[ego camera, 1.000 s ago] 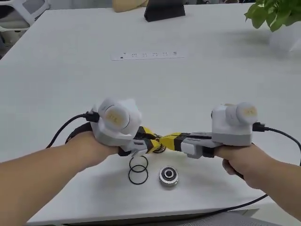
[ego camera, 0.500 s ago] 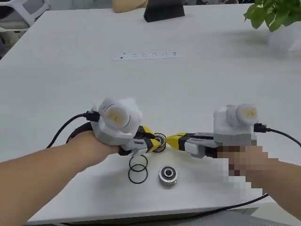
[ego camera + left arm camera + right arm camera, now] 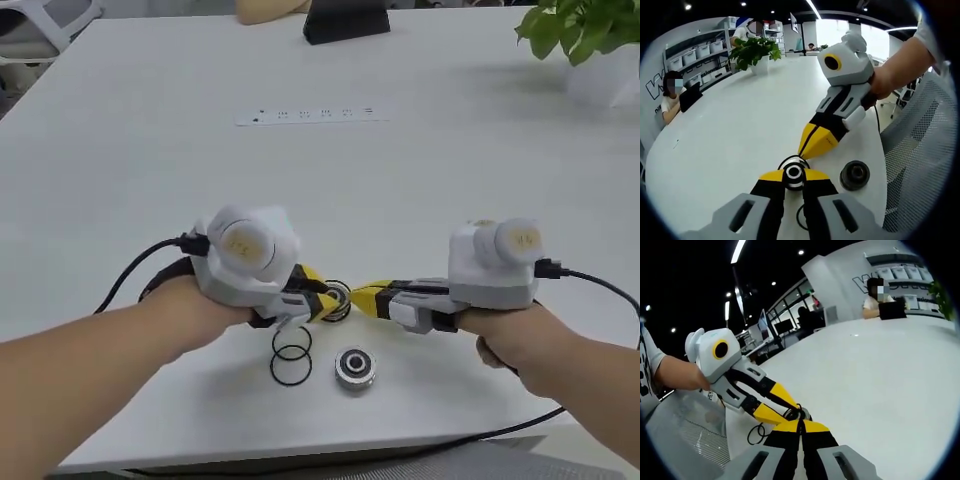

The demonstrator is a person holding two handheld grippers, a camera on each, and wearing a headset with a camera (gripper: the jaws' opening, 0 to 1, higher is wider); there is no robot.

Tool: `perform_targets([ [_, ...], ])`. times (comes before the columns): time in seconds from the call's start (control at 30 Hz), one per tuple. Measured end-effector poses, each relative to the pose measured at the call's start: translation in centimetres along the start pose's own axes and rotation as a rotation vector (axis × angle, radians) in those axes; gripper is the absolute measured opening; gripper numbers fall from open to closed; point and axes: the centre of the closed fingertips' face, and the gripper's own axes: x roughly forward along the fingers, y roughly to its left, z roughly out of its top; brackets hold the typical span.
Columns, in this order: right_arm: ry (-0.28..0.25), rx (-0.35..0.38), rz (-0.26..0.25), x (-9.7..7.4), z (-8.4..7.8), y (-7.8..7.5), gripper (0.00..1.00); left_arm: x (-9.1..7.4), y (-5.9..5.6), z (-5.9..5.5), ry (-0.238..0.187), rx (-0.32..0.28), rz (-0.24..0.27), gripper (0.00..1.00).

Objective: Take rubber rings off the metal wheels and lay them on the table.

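My left gripper is shut on a small metal wheel and holds it just above the white table. In the left gripper view the wheel sits between the yellow jaw tips, with a black rubber band around it. My right gripper is shut, its tip touching the wheel's rim. Two black rubber rings lie flat on the table below the left gripper. A second wheel lies beside them, seen too as the wheel.
A white power strip lies mid-table. At the far edge stand a dark stand and a potted plant. Black cables trail from both grippers toward the near table edge. Mesh chairs and seated people show beyond.
The right gripper has drawn back a little to the right, so the held wheel now shows between the two tips. The rings and the loose wheel have not moved.
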Motion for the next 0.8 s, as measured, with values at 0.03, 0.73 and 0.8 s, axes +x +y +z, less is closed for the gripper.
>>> perform_targets([
  [0.03,0.0,-0.003,-0.001,0.0,0.0,0.0,0.0,0.0,0.0,0.0,0.001,0.002,0.0,0.08],
  [0.73,-0.016,-0.005,0.008,-0.3,0.2,0.6,0.0,-1.8,-1.3,0.9,-0.046,-0.008,-0.024,0.24],
  [0.8,-0.017,-0.006,0.01,-0.4,0.3,0.6,0.0,-2.1,-1.3,1.1,-0.054,-0.01,-0.021,0.26],
])
